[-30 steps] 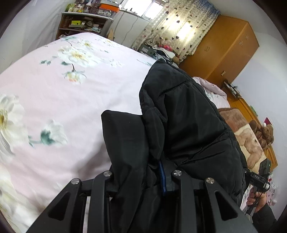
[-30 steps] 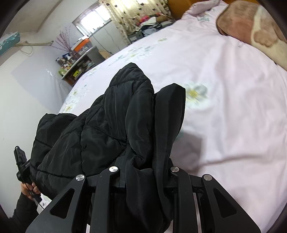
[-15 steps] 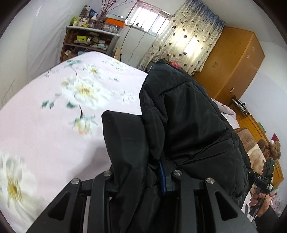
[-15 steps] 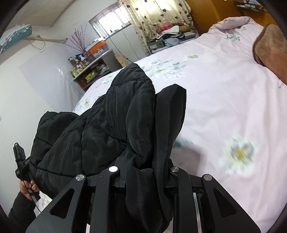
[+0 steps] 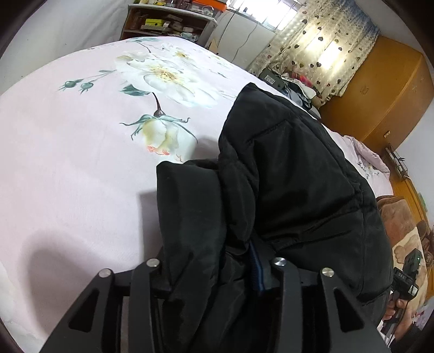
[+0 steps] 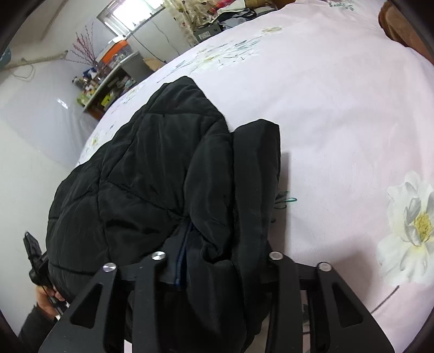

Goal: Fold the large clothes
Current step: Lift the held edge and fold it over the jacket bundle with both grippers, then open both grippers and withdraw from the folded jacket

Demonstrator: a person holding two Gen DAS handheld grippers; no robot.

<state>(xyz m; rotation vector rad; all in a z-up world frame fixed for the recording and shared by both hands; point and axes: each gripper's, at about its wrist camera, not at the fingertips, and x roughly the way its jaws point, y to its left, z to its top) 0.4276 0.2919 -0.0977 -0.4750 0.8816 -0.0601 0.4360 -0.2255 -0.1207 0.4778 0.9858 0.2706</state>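
A black padded jacket lies bunched on the bed, over its pink flowered sheet and across its near part. The left tongs have a thick fold of the jacket between their jaws, which are opening; whether the pads press on the cloth cannot be told. The right tongs hold another fold between jaws that are opening too. Beyond the bed's far edge stand a cluttered shelf and a curtain.

Both wrist views close, angled down over black jacket onto shared pink bedsheet.
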